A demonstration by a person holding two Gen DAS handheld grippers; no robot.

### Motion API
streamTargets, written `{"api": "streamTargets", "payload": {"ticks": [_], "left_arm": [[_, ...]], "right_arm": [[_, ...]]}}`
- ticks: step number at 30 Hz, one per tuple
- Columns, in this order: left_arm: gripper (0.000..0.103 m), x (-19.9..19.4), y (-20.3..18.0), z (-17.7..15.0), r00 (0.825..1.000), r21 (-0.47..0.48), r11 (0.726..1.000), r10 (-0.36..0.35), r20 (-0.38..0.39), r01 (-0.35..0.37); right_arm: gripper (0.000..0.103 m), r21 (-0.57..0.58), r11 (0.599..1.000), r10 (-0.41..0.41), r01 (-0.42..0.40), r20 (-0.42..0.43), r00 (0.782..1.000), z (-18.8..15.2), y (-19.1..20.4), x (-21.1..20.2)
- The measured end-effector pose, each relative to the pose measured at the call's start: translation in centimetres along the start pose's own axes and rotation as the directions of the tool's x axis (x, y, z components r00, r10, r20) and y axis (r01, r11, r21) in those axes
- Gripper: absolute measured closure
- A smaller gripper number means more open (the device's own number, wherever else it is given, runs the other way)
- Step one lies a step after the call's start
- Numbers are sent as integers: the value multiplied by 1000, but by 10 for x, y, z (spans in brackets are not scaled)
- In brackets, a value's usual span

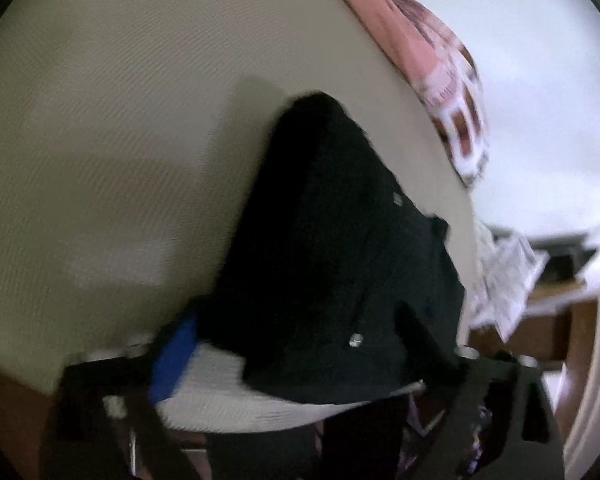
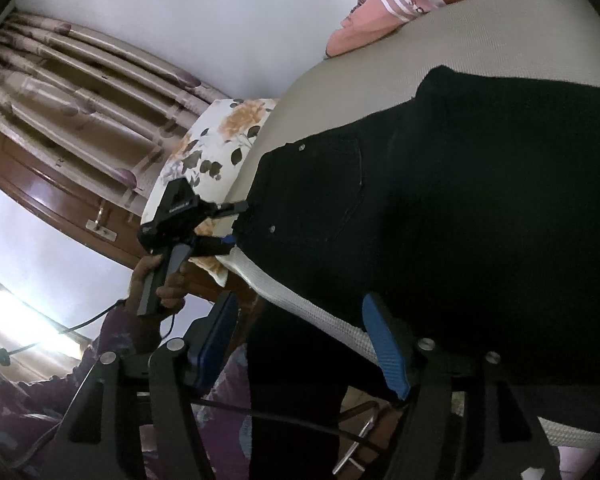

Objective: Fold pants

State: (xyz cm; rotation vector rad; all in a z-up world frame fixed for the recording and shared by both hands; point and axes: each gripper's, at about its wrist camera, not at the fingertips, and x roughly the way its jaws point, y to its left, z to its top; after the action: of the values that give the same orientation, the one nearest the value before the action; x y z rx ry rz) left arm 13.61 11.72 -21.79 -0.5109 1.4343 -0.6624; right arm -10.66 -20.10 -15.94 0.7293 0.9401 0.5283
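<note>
1. Both jaws open, nothing held. My left gripper [image 2: 230,226] stands wide at the waist corner of the pants [image 2: 440,208]; seen from the right wrist, its fingers straddle the cloth edge without pressing it. My right gripper [image 2: 300,344] is parted about halfway, blue pads showing, with only the bed's near edge between them.
2. Pants: black, lying flat on the bed [image 1: 120,140], a beige sheet. Waist end with rivets and a back pocket [image 2: 324,184] sits at the near edge, over the white ribbed mattress side. Rest of the cloth runs away from me toward the far edge, where a pink patterned cloth [image 2: 384,12] lies.
3. Long axis: from the near edge out toward the far edge, roughly along the line both grippers point. Left wrist view is blurred, but the far end [image 1: 320,108] looks like a rounded fold, so I judge one fold is already in; cannot be sure.
4. Key relation: pants lie ahead of and above my right jaws, and the near hem is just beyond the right pad. Left hand [image 2: 160,280] is nearer to the cloth, right at the waist corner beside the floral pillow [image 2: 212,148].
5. Judgement: next grab wants both near corners pinched, then carried along the long axis toward the far edge.
6. Risk: cloth hanging past the near edge may slide off.
</note>
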Motion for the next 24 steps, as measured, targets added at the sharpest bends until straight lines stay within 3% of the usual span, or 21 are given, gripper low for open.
{"api": "streamTargets", "payload": {"ticks": [4,6,8,9,15,19,20,23,24], "left_arm": [[6,6,-17,-2,997,131,989,67,-39,-61],[20,4,-20,-6,995,174,981,92,-23,-87],[53,-1,-18,-10,988,202,967,157,14,-156],[60,-3,-14,-12,984,196,965,173,29,-175],[71,-11,-18,-20,980,165,969,167,109,-184],[69,-13,0,-13,993,38,995,94,76,-98],[60,-13,2,-12,992,36,993,110,66,-112],[50,-7,-1,-10,989,66,987,143,47,-146],[41,-5,-5,-8,989,88,985,144,31,-147]], "right_arm": [[32,8,1000,8,-8,8,1000,1,1,-3],[31,21,1000,18,-19,12,1000,2,0,-3],[31,28,999,20,-21,12,1000,3,0,-2],[31,30,999,20,-20,8,1000,3,0,0],[31,39,999,18,-17,-23,1000,4,-1,14],[31,46,999,19,-19,-20,1000,3,-3,13],[31,49,999,20,-20,-15,1000,4,-3,11],[29,48,999,23,-23,-4,1000,3,-5,7],[29,49,999,24,-24,-2,1000,3,-5,6]]}}
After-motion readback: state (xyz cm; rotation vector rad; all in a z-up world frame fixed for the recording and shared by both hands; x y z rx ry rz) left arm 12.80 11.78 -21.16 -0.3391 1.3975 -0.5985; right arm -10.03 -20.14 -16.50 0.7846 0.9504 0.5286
